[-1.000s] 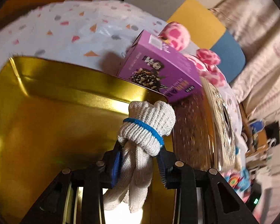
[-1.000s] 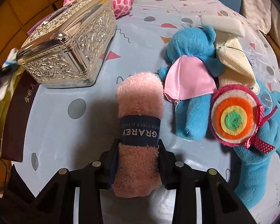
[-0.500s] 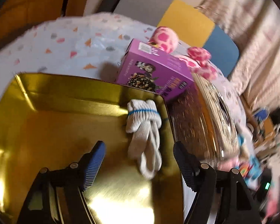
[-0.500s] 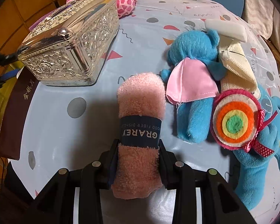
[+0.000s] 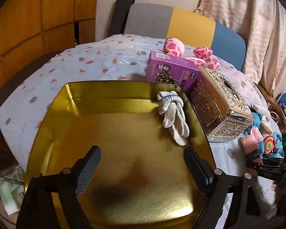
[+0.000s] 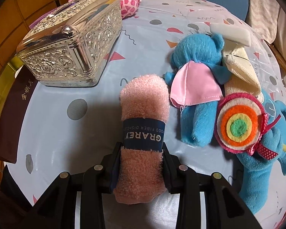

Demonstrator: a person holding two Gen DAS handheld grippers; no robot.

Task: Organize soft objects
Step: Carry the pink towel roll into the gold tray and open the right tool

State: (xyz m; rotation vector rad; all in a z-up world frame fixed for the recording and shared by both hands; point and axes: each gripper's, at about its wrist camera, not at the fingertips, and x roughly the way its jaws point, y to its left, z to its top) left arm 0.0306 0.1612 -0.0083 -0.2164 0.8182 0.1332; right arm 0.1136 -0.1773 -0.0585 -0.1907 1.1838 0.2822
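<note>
Only the left wrist view shows the gold tray [image 5: 70, 126] — the left claw [image 5: 143, 168] is released above it, and the bundled white gloves [image 5: 172, 114] lie ahead, slightly right. The right claw [image 6: 142, 167] is clenched on the pink rolled dishcloth [image 6: 144, 114] with its dark blue band, over the table [image 6: 53, 133].

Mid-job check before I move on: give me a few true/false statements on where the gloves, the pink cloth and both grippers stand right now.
1. The white gloves lie inside the gold tray. True.
2. The left gripper is shut on the gloves. False: its fingers are spread wide, holding nothing.
3. The right gripper grips the rolled pink cloth. True.
4. The pink cloth is already in the tray. False: it is over the table beside the blue teddy.
5. The silver box sits inside the tray. False: it stands on the table beside it.
</note>
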